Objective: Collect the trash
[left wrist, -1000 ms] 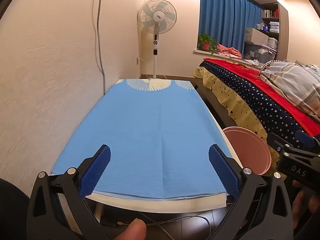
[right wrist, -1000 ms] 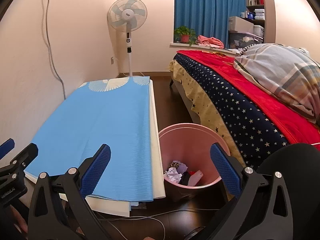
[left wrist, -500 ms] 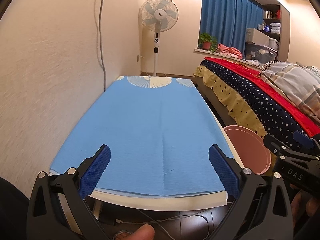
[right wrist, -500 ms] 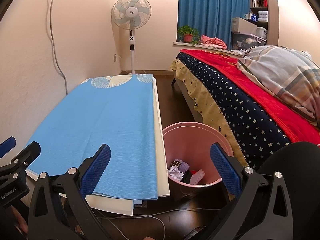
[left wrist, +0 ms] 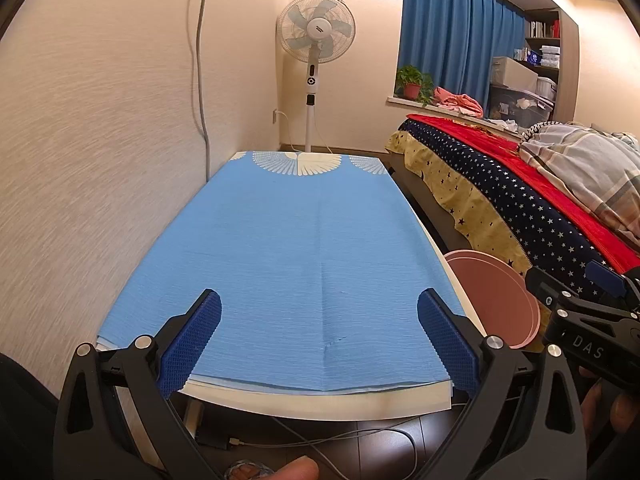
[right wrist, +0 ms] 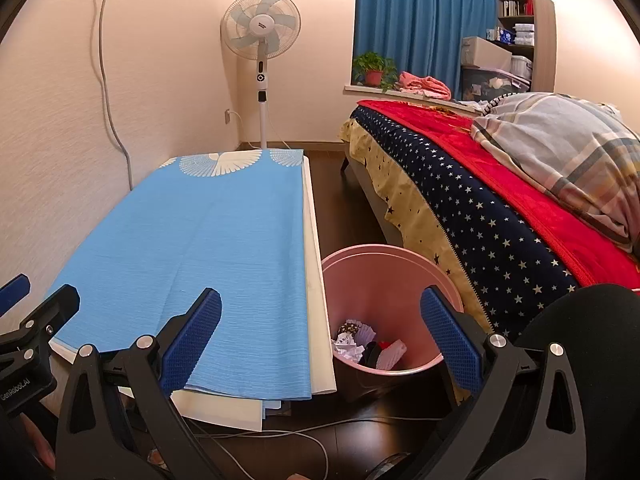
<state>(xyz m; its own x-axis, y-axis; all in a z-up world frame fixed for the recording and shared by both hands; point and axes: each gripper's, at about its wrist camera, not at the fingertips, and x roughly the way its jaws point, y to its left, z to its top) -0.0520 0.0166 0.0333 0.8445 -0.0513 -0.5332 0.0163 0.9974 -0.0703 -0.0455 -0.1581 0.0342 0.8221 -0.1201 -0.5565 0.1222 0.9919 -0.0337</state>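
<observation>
You hold both grippers side by side above the near end of a low table [left wrist: 304, 404] covered by a blue cloth [left wrist: 304, 264]. Your left gripper [left wrist: 319, 340] has its jaws spread wide and holds nothing. Your right gripper [right wrist: 320, 340] is equally wide apart and empty. A pink bin [right wrist: 384, 276] stands on the dark floor just beside the table's right edge, between the table and a bed [right wrist: 480, 216]. At the bottom of the bin lies the trash [right wrist: 370, 346]: crumpled white paper, pleated paper cups and dark and red scraps. The blue cloth is bare.
</observation>
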